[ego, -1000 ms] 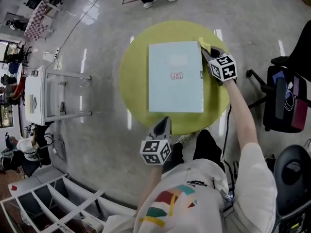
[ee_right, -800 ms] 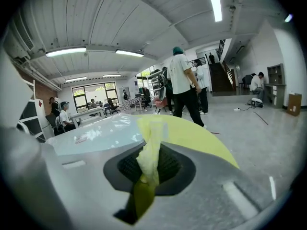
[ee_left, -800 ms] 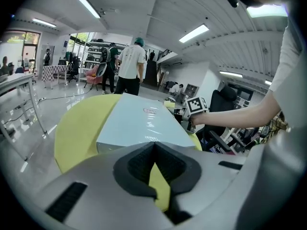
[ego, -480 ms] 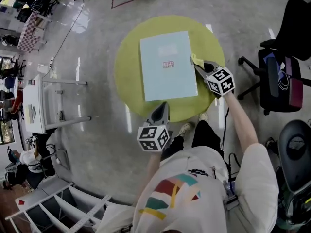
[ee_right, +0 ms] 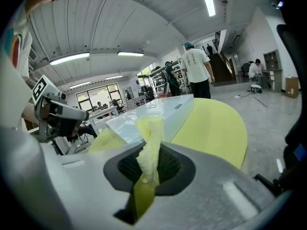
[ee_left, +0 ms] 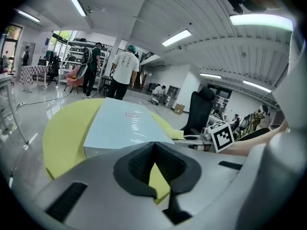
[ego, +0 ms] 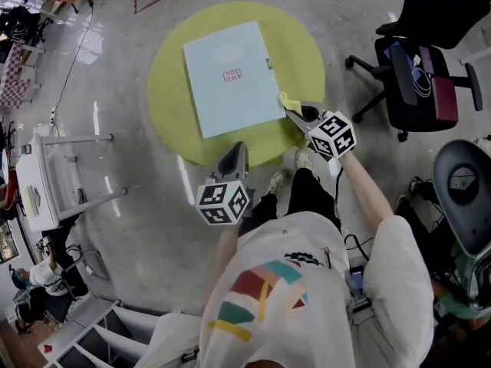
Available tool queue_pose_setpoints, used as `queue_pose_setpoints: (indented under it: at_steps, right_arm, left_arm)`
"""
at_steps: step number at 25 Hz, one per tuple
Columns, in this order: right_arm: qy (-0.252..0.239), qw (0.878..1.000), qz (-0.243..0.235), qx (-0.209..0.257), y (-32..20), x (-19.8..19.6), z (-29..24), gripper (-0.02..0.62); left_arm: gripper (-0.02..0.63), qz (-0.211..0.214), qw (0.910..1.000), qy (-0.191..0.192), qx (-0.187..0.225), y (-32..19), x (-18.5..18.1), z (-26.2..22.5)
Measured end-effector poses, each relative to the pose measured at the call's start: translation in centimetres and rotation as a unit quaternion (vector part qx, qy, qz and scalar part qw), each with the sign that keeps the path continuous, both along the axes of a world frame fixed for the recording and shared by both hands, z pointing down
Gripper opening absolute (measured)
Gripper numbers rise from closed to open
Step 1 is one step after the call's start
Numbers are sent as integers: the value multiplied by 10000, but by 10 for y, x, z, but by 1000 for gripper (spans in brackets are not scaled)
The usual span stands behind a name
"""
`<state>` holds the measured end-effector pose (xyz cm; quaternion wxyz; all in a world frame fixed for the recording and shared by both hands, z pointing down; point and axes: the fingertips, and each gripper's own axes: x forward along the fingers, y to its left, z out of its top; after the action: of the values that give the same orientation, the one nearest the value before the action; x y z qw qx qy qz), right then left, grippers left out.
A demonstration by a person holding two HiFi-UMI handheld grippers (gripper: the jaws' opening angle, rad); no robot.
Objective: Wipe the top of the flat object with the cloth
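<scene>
A flat pale-blue box lies on a round yellow-green table. My right gripper is shut on a yellow cloth, which it holds at the box's near right corner. Along the right gripper's jaws the cloth stands up between the pads, with the box just beyond. My left gripper is shut with nothing in it, at the table's near edge. From the left gripper view the box lies ahead and the right gripper sits at its right.
Black office chairs stand to the right of the table, one more nearer me. A white table frame stands at the left. People stand beyond the table.
In the head view the table and box have slid up and left as the view shifted. The right gripper with the cloth has come back from the box's far right corner to its near right corner.
</scene>
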<state>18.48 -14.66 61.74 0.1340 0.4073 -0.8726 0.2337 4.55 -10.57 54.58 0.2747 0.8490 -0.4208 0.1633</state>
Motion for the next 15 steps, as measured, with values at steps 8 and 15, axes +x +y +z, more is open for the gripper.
queue_pose_setpoints:
  at_steps: [8,15]
  right_arm:
    - [32,9999,147,-4,33,-4,-1,28]
    - [-21,9998,197,-66,47,-7,0,28]
  left_arm:
    - [14,60,10000,-16,31,7,-11,-2]
    - [14,118,9999,20,39,9,-6,-2]
